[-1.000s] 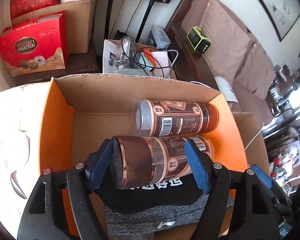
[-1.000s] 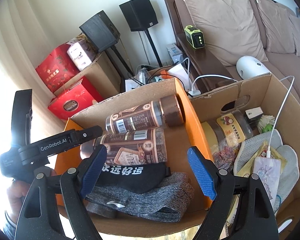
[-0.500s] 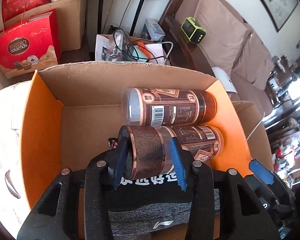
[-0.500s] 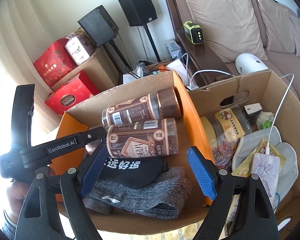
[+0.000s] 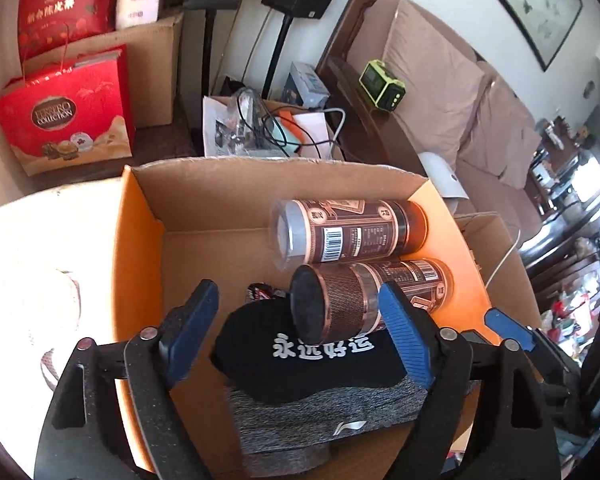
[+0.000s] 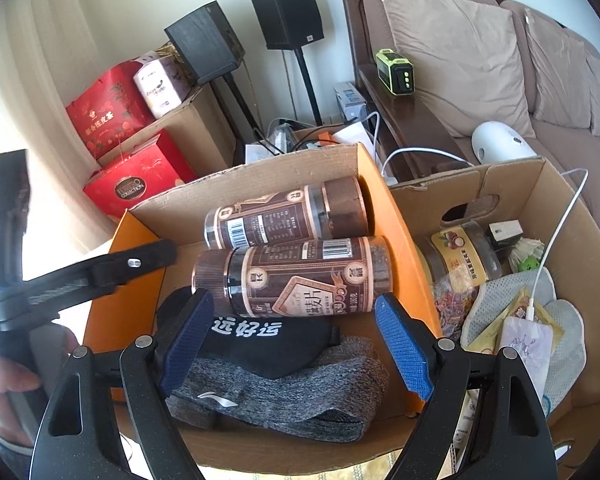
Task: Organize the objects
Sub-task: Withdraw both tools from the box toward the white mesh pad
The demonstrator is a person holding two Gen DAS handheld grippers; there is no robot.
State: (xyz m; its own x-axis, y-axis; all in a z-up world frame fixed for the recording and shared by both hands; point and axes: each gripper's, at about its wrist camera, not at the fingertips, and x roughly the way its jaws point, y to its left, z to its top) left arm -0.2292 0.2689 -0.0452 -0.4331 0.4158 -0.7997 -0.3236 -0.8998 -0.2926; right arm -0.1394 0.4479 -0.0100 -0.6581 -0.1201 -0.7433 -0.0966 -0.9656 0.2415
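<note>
Left tool [image 5: 296, 336] jaws opening, right tool [image 6: 294, 344] spread wide

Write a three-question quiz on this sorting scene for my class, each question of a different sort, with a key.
1. True or false: both brown cylindrical snack canisters lie on their sides in the orange-lined cardboard box.
2. Multiple choice: the black fabric eye mask with white lettering rests on A) a grey knitted band, B) a sofa cushion, C) a red gift box.
3. Fill in: the left gripper is ____ the nearer canister.

Key: 1 true; 2 A; 3 releasing, its jaws opening, pads apart from it.
</note>
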